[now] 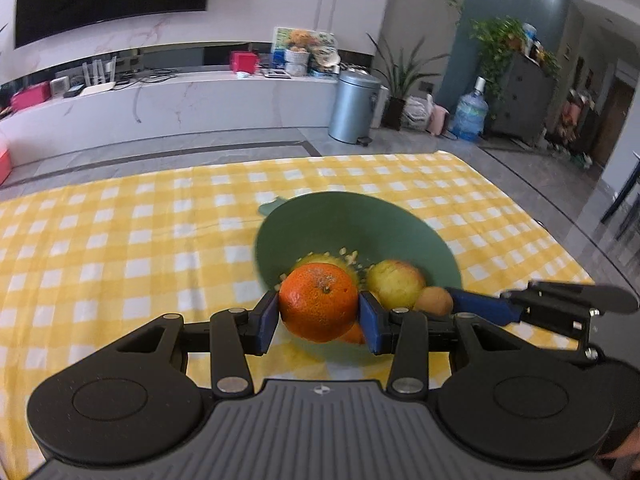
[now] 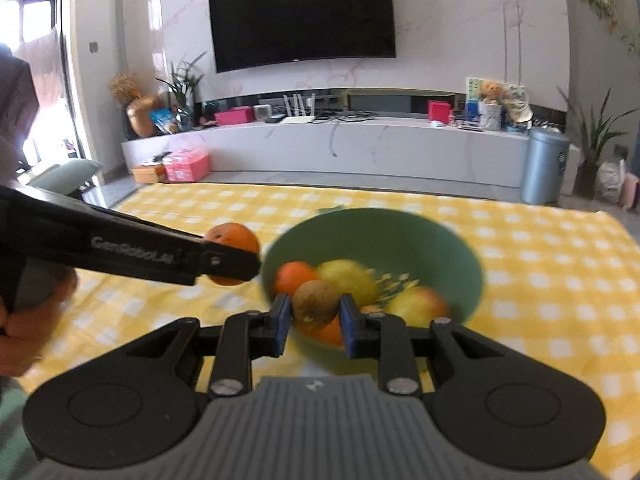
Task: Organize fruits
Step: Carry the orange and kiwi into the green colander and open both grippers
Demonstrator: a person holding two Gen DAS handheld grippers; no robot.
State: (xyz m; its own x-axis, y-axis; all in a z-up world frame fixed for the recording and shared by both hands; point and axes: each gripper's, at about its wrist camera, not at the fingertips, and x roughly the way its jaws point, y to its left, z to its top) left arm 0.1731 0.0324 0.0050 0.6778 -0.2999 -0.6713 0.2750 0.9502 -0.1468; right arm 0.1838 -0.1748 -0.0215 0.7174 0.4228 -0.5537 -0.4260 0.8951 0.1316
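The left tool (image 1: 318,312) has its blue pads pressed on either side of an orange (image 1: 318,306), held above the near rim of the green bowl (image 1: 352,220) on the yellow checked tabletop (image 1: 120,240). The right tool (image 2: 314,314) is clamped on a brown kiwi (image 2: 315,305) over the same bowl, where an apple (image 2: 418,304), a yellow fruit (image 2: 348,282) and another orange (image 2: 292,276) lie.

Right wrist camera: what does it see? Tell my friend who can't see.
The right gripper holds a brown kiwi above a green bowl of fruit on a yellow checked tablecloth. At left, the left gripper holds an orange.
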